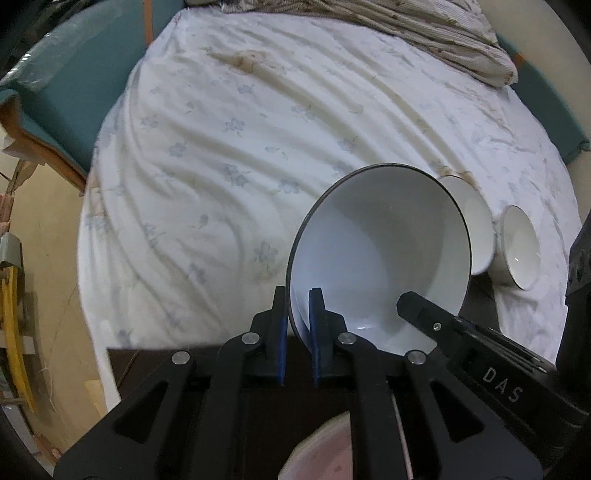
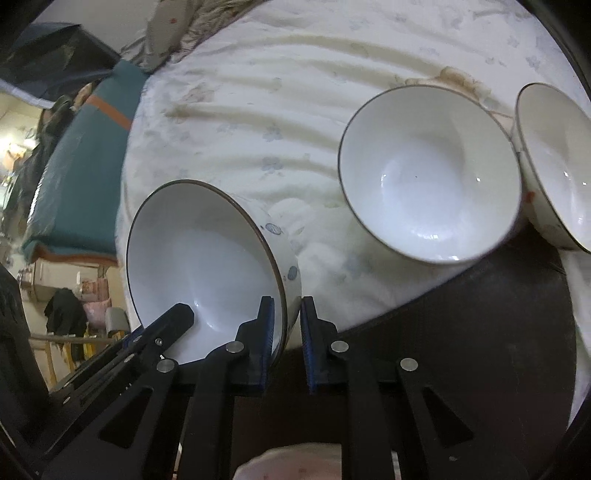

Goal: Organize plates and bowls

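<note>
A large white bowl (image 1: 380,254) with a dark rim and blue dots on its outside is held between both grippers above the bed. My left gripper (image 1: 298,321) is shut on its left rim. My right gripper (image 2: 286,325) is shut on its right rim, and the bowl (image 2: 207,273) fills the left of the right wrist view. The right gripper's finger (image 1: 424,314) shows at the bowl's far side in the left wrist view. Two smaller white bowls (image 2: 430,173) (image 2: 557,166) sit side by side on the sheet; they also show in the left wrist view (image 1: 476,225) (image 1: 521,247).
A white flowered bedsheet (image 1: 229,147) covers the bed, with brown stains near the bowls. A rumpled patterned blanket (image 1: 436,33) lies at the far end. A dark wooden surface (image 2: 480,332) sits below the grippers. A pale pink plate rim (image 1: 325,454) shows at the bottom edge.
</note>
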Motion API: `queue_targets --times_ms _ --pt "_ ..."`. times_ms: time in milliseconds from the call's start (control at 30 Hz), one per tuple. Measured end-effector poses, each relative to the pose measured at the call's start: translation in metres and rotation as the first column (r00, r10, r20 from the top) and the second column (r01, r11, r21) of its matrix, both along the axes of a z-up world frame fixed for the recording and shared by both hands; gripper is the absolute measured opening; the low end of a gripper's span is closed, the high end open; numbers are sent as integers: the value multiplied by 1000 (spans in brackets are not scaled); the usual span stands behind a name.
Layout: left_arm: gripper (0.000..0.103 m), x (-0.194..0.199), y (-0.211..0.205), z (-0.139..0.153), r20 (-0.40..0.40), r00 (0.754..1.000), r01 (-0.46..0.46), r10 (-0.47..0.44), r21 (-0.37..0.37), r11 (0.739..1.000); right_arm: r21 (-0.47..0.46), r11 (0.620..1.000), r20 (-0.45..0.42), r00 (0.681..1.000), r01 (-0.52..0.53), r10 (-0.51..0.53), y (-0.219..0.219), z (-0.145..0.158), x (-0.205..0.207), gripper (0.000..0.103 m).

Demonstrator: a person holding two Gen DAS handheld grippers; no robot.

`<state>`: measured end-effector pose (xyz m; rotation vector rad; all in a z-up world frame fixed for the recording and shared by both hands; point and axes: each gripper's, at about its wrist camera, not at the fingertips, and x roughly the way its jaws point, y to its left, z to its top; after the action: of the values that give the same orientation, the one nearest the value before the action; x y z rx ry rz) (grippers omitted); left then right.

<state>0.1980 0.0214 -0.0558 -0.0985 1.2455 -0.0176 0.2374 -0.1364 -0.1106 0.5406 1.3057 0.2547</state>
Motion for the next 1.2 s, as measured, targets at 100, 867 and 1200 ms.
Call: queue_targets --times_ms 100,867,1200 --pt "8 -21 -2 17 20 1000 10 -10 -8 1000 3 1000 23 1000 -11 11 -1 15 -19 15" --pt "9 -175 -20 54 48 995 93 -88 -119 989 -7 998 91 994 -63 64 -33 80 -172 15" --pt "10 -200 -24 12 -20 996 89 -92 -127 988 -22 994 75 992 -105 106 -39 59 -208 15"
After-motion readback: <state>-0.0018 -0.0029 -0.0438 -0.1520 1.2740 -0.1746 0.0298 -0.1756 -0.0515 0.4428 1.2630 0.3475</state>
